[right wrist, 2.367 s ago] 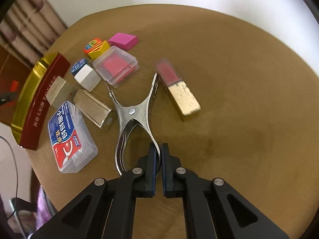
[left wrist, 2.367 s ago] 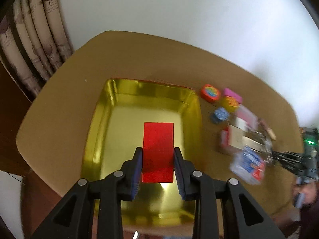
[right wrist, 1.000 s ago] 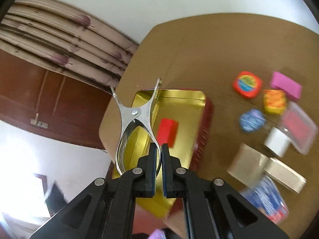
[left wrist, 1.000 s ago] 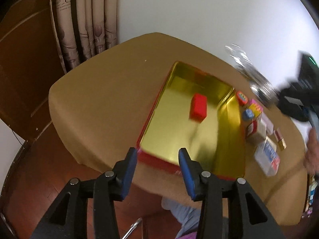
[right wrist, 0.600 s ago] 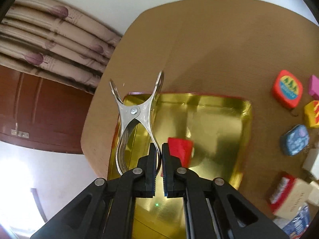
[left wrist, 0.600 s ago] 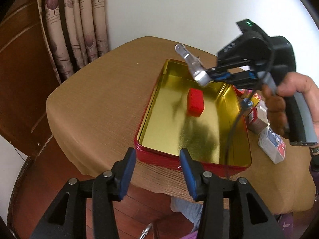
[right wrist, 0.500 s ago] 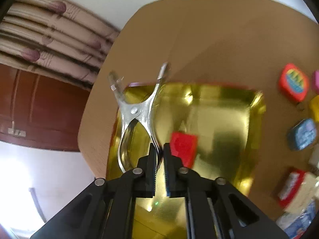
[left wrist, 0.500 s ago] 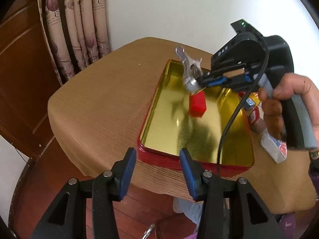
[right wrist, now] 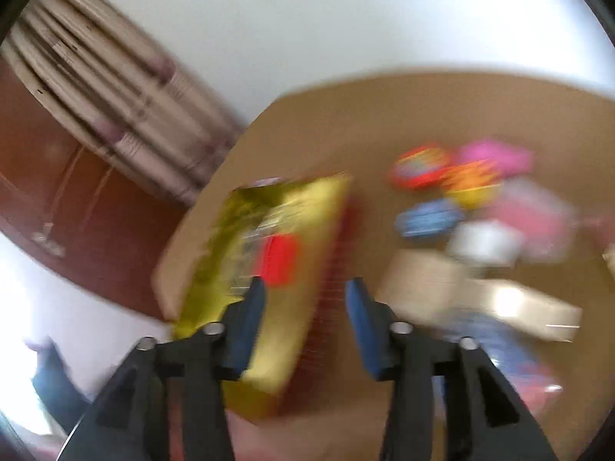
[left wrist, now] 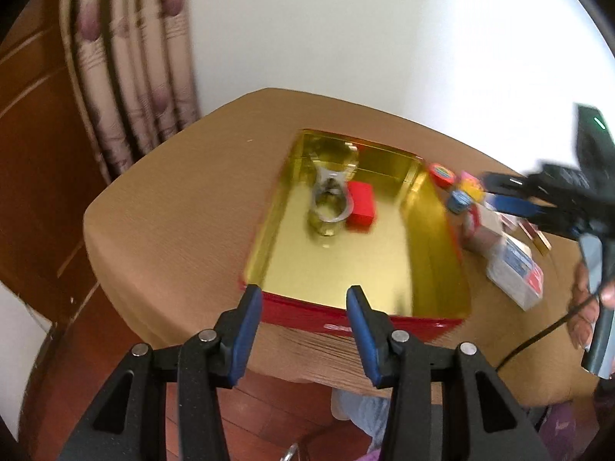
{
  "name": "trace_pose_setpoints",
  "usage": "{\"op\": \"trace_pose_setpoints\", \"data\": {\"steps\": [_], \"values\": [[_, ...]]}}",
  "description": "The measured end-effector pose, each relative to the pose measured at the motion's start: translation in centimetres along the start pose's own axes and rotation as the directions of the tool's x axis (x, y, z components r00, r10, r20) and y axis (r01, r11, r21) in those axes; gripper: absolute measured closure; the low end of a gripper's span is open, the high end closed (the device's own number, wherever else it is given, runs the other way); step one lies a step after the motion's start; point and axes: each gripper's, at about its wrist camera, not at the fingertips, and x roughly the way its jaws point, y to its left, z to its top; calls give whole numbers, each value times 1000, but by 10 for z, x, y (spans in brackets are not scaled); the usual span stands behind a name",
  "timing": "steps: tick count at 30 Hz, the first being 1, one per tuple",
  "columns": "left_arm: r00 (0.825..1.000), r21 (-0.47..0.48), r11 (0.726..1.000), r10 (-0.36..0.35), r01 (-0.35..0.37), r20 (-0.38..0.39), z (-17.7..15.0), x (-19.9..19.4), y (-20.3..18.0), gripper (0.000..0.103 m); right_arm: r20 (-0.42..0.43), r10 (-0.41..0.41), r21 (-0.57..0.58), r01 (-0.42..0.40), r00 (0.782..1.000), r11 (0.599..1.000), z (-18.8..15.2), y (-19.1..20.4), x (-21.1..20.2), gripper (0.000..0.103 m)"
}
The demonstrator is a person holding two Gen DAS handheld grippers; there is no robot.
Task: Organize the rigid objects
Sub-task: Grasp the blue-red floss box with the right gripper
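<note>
Left tongs (left wrist: pixel 303 307) stand wide and empty, off the near edge of the table (left wrist: pixel 184 199), just short of the red outer wall of the gold tin (left wrist: pixel 434 238). Right tongs (right wrist: pixel 303 296) are also wide and empty; the right wrist view is heavily motion-blurred, so fine detail there cannot be read.

Contents of the tin: metal clamp (left wrist: pixel 330 199) lies flat toward the far end, touching or just beside the red block (left wrist: pixel 361 204) on its right. Rest of the tin floor is bare.

Loose items sit in a cluster on the table to the right of the tin: round red piece (left wrist: pixel 441 173), blue piece (left wrist: pixel 458 200), clear floss box (left wrist: pixel 515 276), plus others too blurred to name.

Judged step: right tongs go to the cluster for the next pick. To do it well:
- Settle the tongs before closing; at this blur an aimed grasp is unreliable.
- Choose an outer item, so the fingers have room on both sides.
- Close across flat, parallel faces.
- Place it on the bare floor, clear of clamp and block.
</note>
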Motion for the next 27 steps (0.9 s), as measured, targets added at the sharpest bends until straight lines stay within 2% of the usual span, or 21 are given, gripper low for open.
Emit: {"op": "trace_pose_setpoints", "data": {"steps": [1, 2, 4, 6, 9, 13, 15, 16, 17, 18, 20, 23, 27], "values": [[1000, 24, 1000, -16, 16, -3, -1, -1, -7, 57, 47, -58, -12, 59, 997, 998, -8, -19, -19, 45], [999, 46, 998, -45, 46, -15, -2, -2, -15, 57, 85, -157, -22, 160, 984, 987, -20, -45, -40, 40], [992, 64, 991, -116, 120, -54, -3, -3, -29, 57, 71, -316, -12, 318, 946, 948, -39, -95, -65, 39], [981, 72, 980, -179, 185, -81, -4, -6, -44, 57, 47, -382, 22, 381, 923, 924, -53, -131, -82, 39], [976, 102, 973, -196, 205, -93, -6, -11, -72, 57, 17, -436, 50, 435, 900, 899, -70, -170, -103, 39], [955, 64, 959, -268, 277, -128, -3, -10, -98, 57, 0, -416, 65, 415, 909, 907, -67, -187, -112, 40], [942, 36, 951, -299, 307, -150, -1, -7, -110, 57, 20, -320, 38, 319, 947, 947, -64, -174, -112, 39], [940, 32, 949, -304, 312, -155, -1, -7, -114, 57, 11, -256, -2, 256, 967, 967, -64, -162, -107, 40], [940, 37, 950, -301, 311, -159, -1, -7, -119, 57, 7, -217, -87, 217, 976, 972, -64, -139, -99, 40], [943, 52, 952, -291, 303, -162, -2, -8, -123, 57, 11, -219, -158, 218, 976, 963, -66, -120, -92, 36], [951, 90, 956, -263, 280, -162, -3, -10, -130, 57, 7, -217, -319, 208, 976, 925, -71, -85, -78, 10], [958, 113, 959, -243, 262, -152, -3, -15, -130, 57, -11, -222, -427, 196, 975, 883, -70, -57, -56, 9], [954, 105, 956, -254, 273, -159, -4, -13, -123, 57, -51, -227, -469, 177, 973, 865, -63, -49, -34, 9]]}}
